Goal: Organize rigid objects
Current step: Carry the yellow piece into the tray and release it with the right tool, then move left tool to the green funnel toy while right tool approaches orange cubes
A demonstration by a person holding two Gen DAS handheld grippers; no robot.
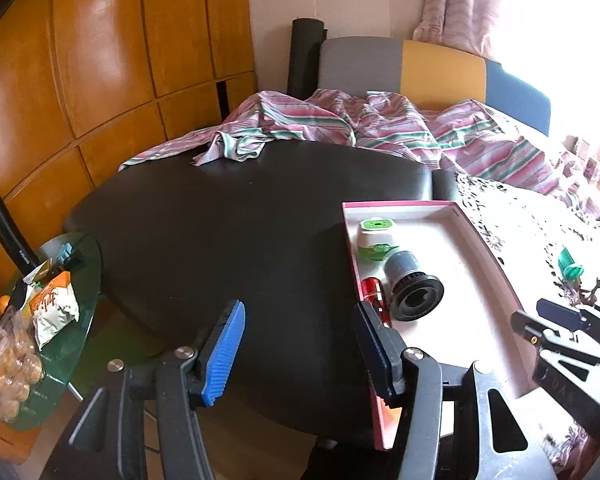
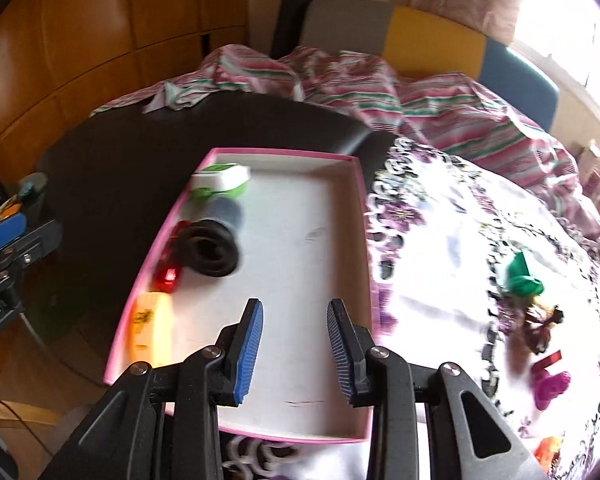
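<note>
A pink-rimmed white tray (image 2: 288, 154) (image 1: 400, 205) lies across the black seat and the patterned cloth. Along its left side sit a green-and-white device (image 2: 220, 178) (image 1: 375, 234), a black-and-grey cylinder (image 2: 214, 240) (image 1: 414, 292), a red object (image 2: 168, 272) (image 1: 374, 294) and an orange-yellow item (image 2: 150, 326). My right gripper (image 2: 295, 354) is open and empty above the tray's near end. My left gripper (image 1: 300, 354) is open and empty over the black seat, left of the tray. A green cap-shaped object (image 2: 520, 276) (image 1: 568, 266), a brown figure (image 2: 542, 326) and a magenta object (image 2: 550, 386) lie on the cloth.
A black padded seat (image 1: 220, 232) fills the middle. Striped bedding (image 1: 380, 124) lies behind it. A white cloth with purple print (image 2: 460, 240) covers the right side. A round glass side table (image 1: 84, 288) with snack bags (image 1: 52, 312) stands at the left, beside wooden panels (image 1: 100, 60).
</note>
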